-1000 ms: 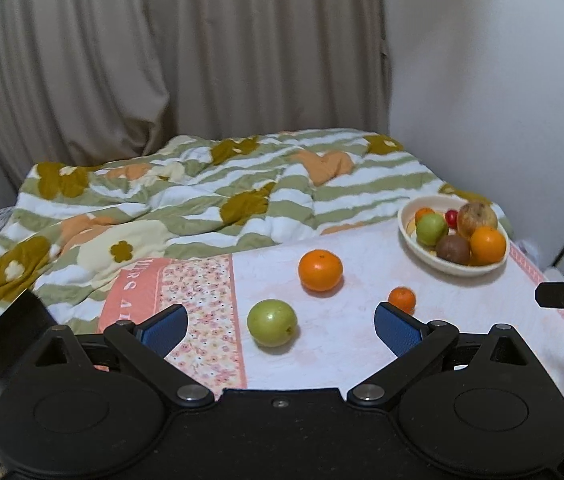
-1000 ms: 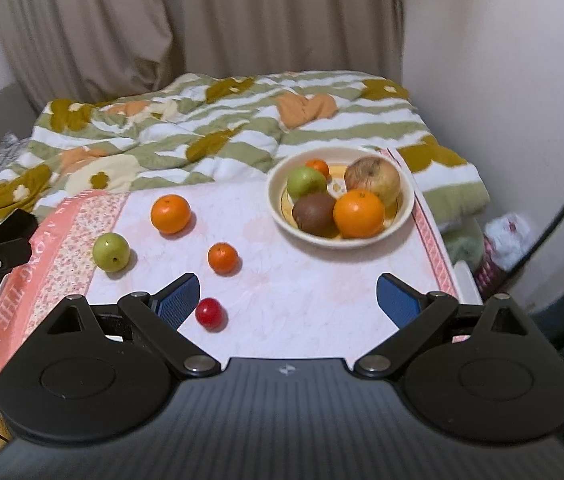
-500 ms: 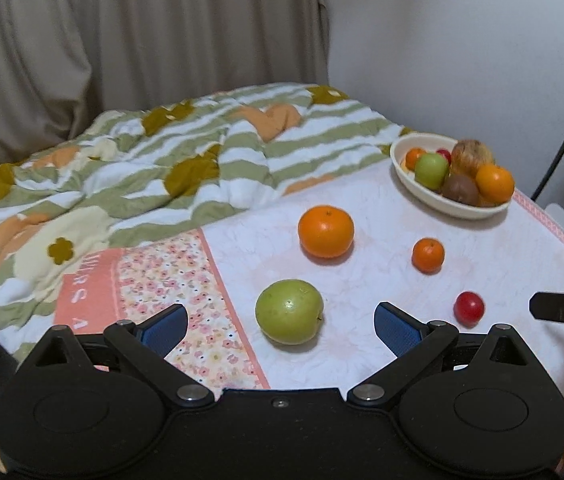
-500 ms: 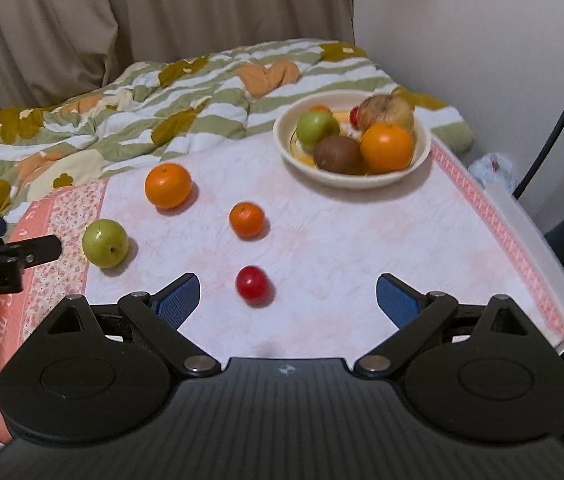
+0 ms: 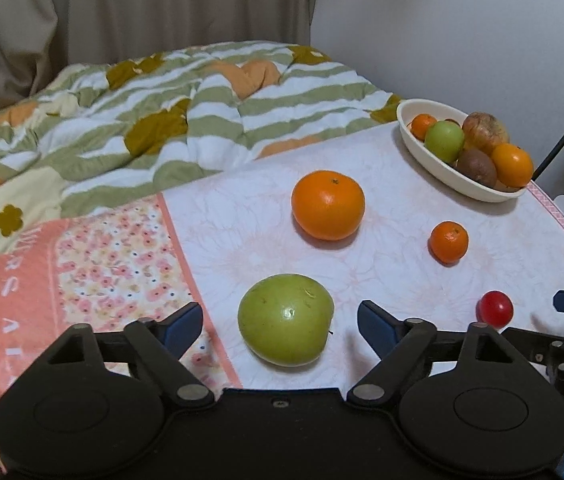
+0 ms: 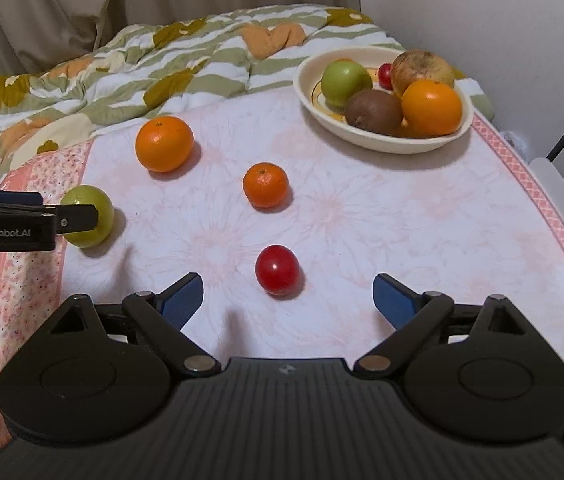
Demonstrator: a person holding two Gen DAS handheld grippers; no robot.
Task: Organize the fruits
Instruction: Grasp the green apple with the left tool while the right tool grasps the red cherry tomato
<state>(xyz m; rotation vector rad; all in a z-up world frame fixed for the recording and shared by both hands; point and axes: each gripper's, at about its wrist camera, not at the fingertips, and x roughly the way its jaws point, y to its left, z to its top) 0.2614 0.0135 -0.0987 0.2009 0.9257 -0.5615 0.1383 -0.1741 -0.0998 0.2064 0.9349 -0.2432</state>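
Nearest the left wrist camera, the left gripper [image 5: 280, 320] has its blue pads on either side of a smooth, slightly dimpled green apple [image 5: 285, 319]; its jaws have just been closing, yet a gap shows on each side and the pads do not touch the fruit. From the right wrist view that gripper's black body covers the apple's left part, so the far pad is hidden. The right gripper [image 6: 287, 296] stands wide apart and empty, with a glossy red cherry tomato [image 6: 276, 269] lying on the cloth just beyond and between its blue fingertips. In the left view only one blue tip and some black linkage of the right gripper show, cut off at the right edge. Farther on, a small dimpled mandarin [image 6: 265, 184] sits mid-table, and a larger round orange [image 6: 164, 143] lies to its left, both on a pale pink floral tablecloth [image 6: 381, 220] with a patterned coral border. At the far right, a cream oval bowl [image 6: 385, 138] holds a green apple, a fuzzy brown kiwi, an orange, a mottled brownish round fruit, and a red tomato partly hidden behind them. Beyond the table a puffy striped quilt [image 5: 202, 100] with flowers lies rumpled before beige curtains [image 5: 122, 8].
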